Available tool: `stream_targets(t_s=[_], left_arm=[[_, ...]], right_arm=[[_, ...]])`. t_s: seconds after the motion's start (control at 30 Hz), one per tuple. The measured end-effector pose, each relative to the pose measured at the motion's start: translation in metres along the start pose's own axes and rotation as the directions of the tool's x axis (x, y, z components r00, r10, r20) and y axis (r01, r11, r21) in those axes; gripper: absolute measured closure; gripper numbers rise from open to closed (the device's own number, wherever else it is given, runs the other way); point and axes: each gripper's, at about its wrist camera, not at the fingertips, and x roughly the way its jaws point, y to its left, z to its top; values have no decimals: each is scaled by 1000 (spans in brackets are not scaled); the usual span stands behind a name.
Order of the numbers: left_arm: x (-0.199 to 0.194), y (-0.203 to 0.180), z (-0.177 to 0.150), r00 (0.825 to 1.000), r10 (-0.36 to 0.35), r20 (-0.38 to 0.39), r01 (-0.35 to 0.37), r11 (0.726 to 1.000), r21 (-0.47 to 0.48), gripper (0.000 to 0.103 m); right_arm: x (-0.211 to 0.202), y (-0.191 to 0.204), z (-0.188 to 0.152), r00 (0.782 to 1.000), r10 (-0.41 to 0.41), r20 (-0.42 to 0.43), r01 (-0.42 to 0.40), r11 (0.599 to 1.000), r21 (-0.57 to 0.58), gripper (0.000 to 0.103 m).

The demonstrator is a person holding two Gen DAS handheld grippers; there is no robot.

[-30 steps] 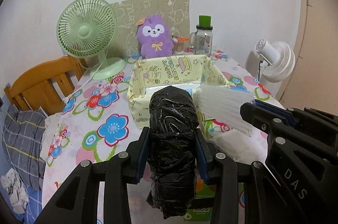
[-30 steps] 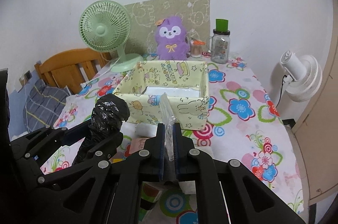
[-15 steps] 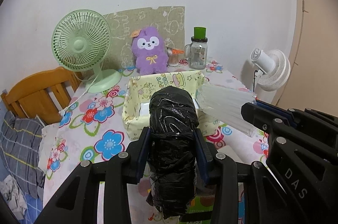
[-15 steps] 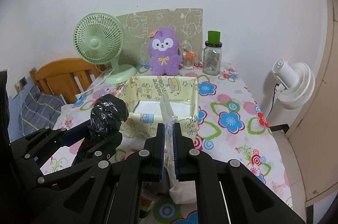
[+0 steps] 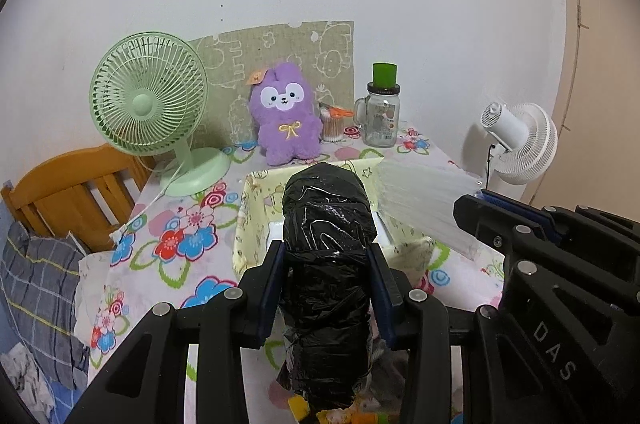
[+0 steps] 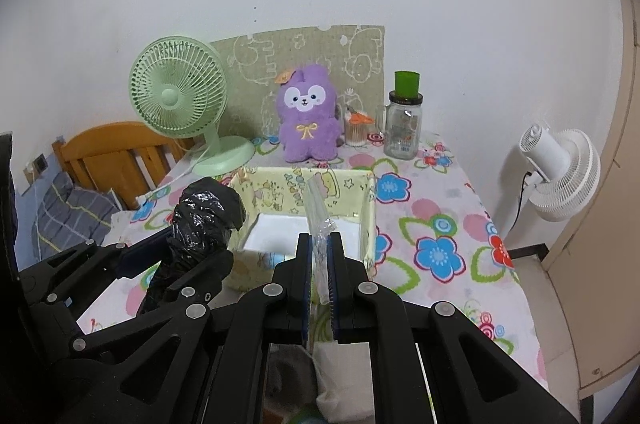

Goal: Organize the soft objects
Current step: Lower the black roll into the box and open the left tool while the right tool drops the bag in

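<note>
My left gripper [image 5: 328,264] is shut on a black plastic bag roll [image 5: 326,244] and holds it upright above the table, in front of the yellow fabric box [image 5: 256,224]. It also shows in the right wrist view [image 6: 202,220]. My right gripper [image 6: 319,264] is shut on a thin pack of clear plastic bags [image 6: 318,220], which also shows in the left wrist view [image 5: 420,204]. The yellow box [image 6: 362,192] stands ahead of both grippers with a white item [image 6: 292,232] inside.
A green fan [image 5: 148,96], a purple plush [image 5: 286,112], a glass jar with a green cup [image 5: 382,112] and a cotton swab cup stand at the back by the wall. A white fan [image 6: 560,168] is at the right. A wooden chair [image 5: 68,192] is at the left.
Both grippers have risen and drawn back from the yellow box with their loads; the box now looks farther and lower in both views.
</note>
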Motion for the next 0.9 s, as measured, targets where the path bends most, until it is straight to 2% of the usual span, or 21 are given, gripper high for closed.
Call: stream_targets(t_s=[0.2, 0.5, 0.9], left_arm=[[18, 5, 12, 1000, -11, -14, 11, 1000, -20, 62], [42, 11, 26, 1000, 26, -12, -27, 999, -20, 62], [94, 19, 34, 997, 9, -72, -11, 999, -32, 62]], right_arm=[[16, -2, 13, 1000, -14, 6, 14, 1000, -5, 94], [42, -7, 27, 1000, -24, -5, 25, 1000, 7, 94], [90, -13, 35, 997, -39, -68, 41, 999, 28, 94]])
